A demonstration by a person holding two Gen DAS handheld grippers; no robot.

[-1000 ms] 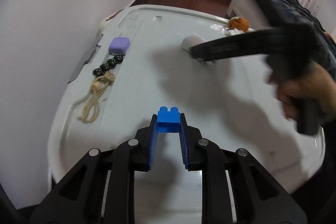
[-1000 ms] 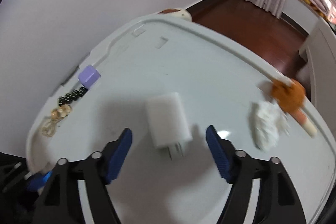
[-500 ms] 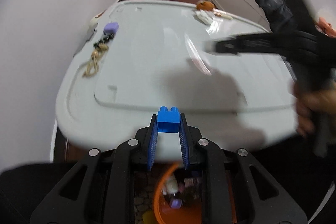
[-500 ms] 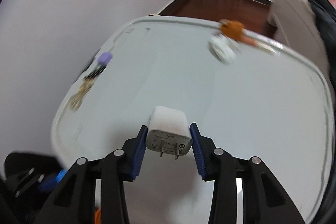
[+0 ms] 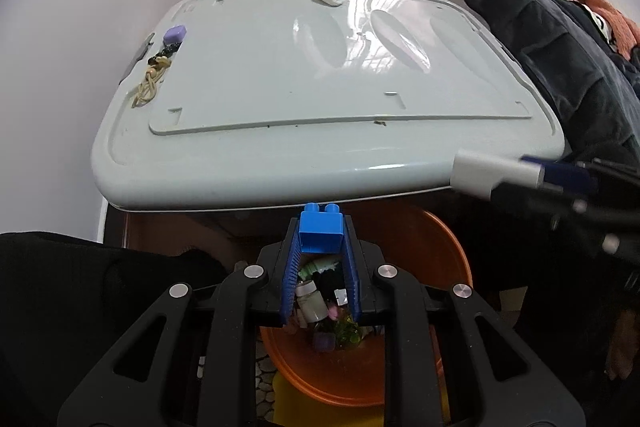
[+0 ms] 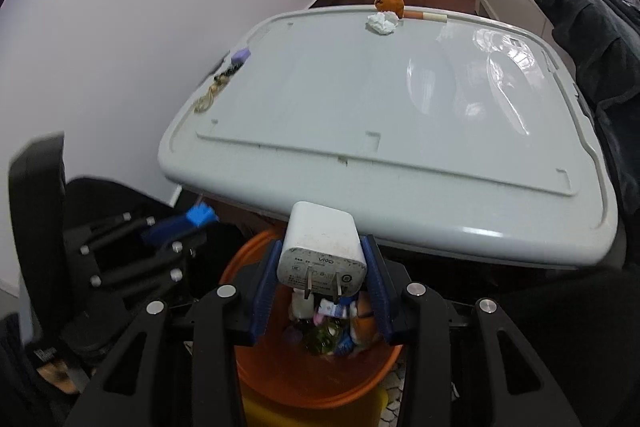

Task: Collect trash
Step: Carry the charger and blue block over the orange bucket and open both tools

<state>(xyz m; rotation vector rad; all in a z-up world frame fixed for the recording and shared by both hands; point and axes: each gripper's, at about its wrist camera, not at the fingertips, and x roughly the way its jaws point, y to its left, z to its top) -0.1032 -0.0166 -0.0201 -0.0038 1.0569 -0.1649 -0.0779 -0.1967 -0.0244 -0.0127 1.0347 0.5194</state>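
The left gripper [image 5: 321, 259] squeezes a small blue plastic building brick [image 5: 322, 231]. The right gripper [image 6: 322, 281] pinches a white plastic phone charger plug [image 6: 320, 245]. Both hang over the round orange plastic bin [image 6: 280, 379] full of little things, just in front of the pale grey table [image 5: 320, 87].

Orange bin [image 6: 256, 367] contents (partly hidden) unidentifiable.

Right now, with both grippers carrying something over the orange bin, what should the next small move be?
Probably open the jaws and drop both items. The left gripper holds a blue brick and the right gripper a white charger, both above the orange bin of collected trash.
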